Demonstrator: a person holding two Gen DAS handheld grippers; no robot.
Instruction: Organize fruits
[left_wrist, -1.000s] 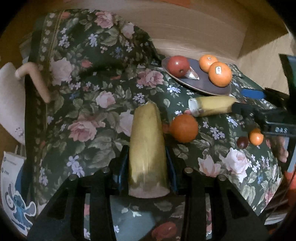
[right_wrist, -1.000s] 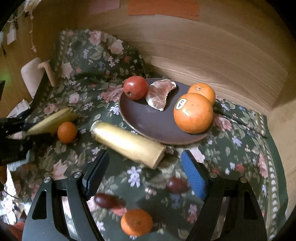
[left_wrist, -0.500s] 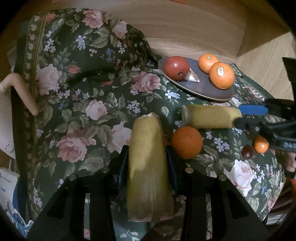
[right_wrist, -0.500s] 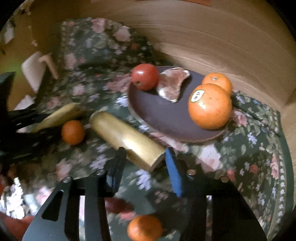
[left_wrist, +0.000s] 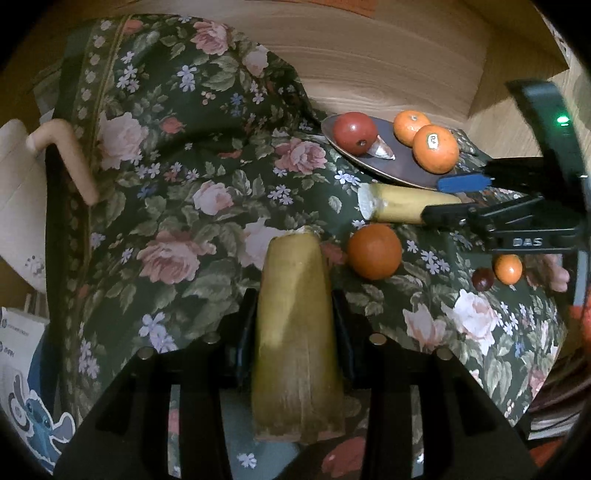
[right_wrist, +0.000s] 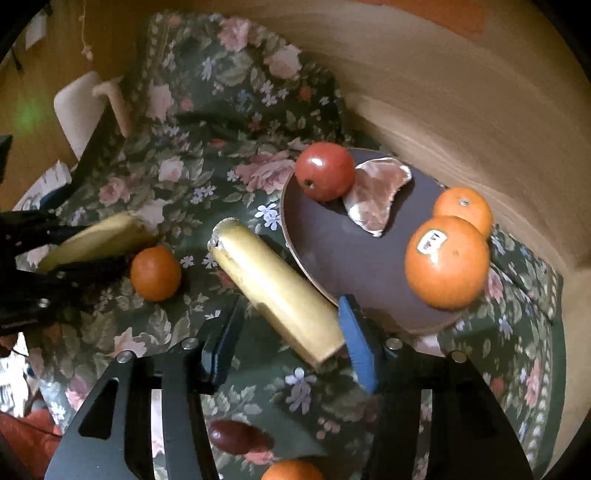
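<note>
My left gripper (left_wrist: 293, 332) is shut on a yellow banana half (left_wrist: 295, 332) that sticks out over the flowered cloth. A second banana half (right_wrist: 273, 288) lies on the cloth against the dark plate (right_wrist: 332, 258). Its near end is between the jaws of my right gripper (right_wrist: 288, 332), which are opening; the blue right pad sits beside it and the left pad stands apart. The plate holds a red fruit (right_wrist: 324, 171), a peeled segment (right_wrist: 376, 195), a large stickered orange (right_wrist: 447, 262) and a small orange (right_wrist: 463, 208). A mandarin (right_wrist: 155, 273) lies loose between the two banana halves.
A dark red fruit (right_wrist: 240, 435) and a small mandarin (right_wrist: 291, 470) lie on the cloth under my right gripper. A wooden wall (right_wrist: 461, 92) rises behind the plate. A pale chair back (left_wrist: 14, 192) with a curved handle stands at the cloth's left edge.
My right gripper has come forward and down over the lying banana half, and its jaws have narrowed around the near end. The left gripper still holds its banana half in about the same place.
</note>
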